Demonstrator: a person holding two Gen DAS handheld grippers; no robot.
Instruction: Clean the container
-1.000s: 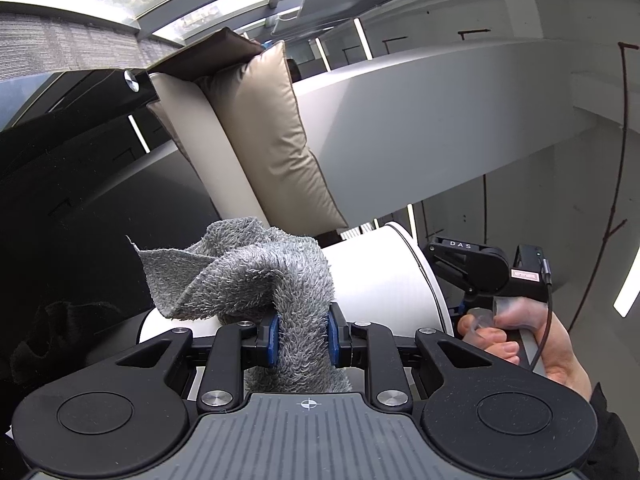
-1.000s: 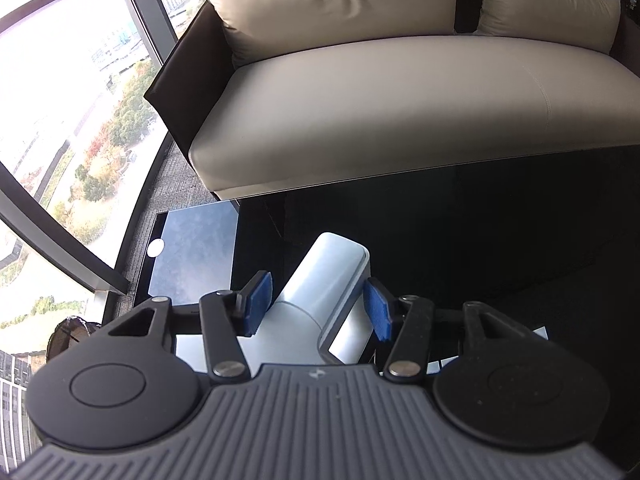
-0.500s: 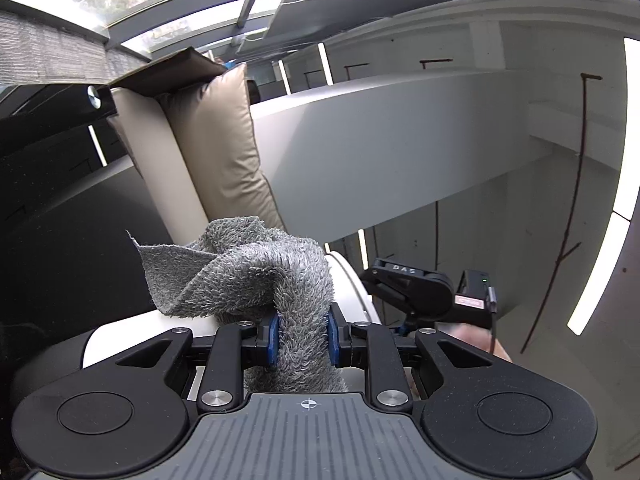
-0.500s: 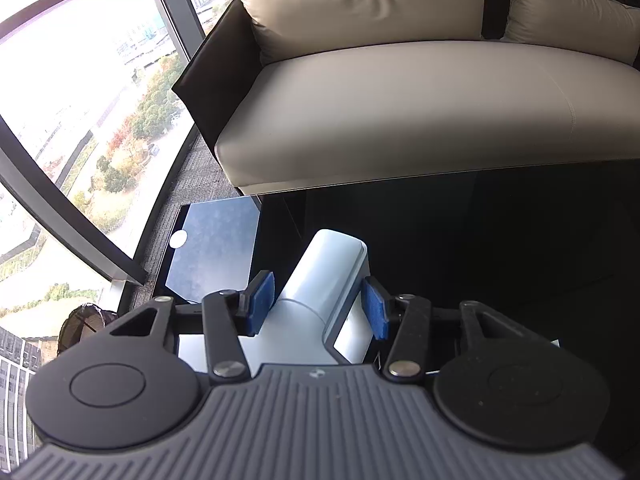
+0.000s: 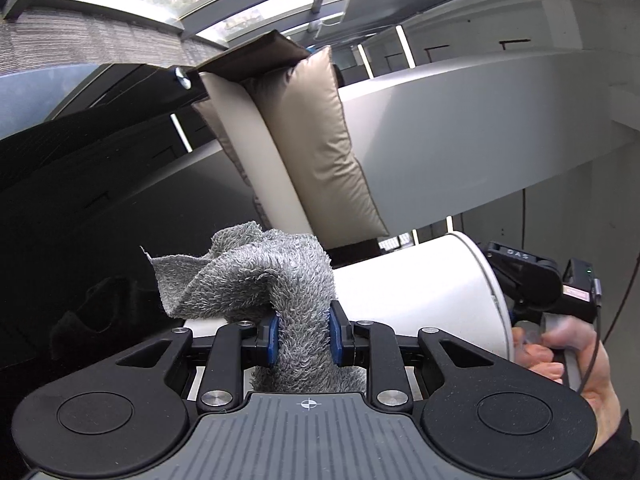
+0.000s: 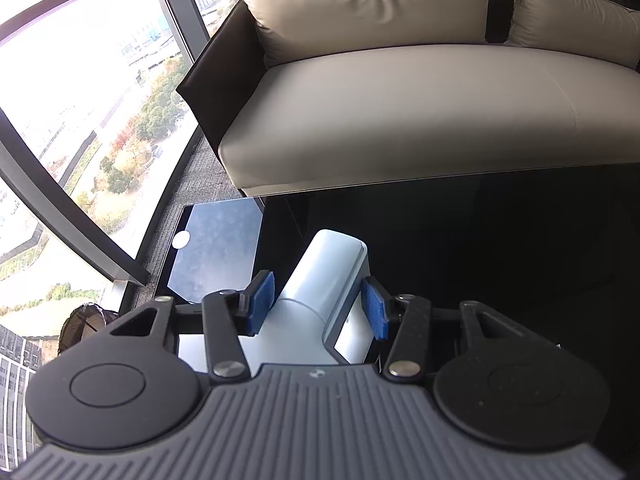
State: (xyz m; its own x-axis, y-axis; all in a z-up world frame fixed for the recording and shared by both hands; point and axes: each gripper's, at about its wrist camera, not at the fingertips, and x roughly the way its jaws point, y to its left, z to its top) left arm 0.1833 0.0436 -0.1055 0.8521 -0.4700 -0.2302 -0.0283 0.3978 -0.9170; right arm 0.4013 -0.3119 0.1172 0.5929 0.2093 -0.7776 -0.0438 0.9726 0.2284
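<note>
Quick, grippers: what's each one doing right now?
Left gripper: shut on the grey cloth.
Right gripper: shut on the white container.

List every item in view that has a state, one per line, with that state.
left gripper: shut on the grey cloth.
grey cloth: bunched, pinched between the blue pads, free end sticking up.
white container: lying on its side, off the table, held at its rim end.
right gripper: jaws set around the white container; contact unclear.
hand: gripping the right gripper's handle.
</note>
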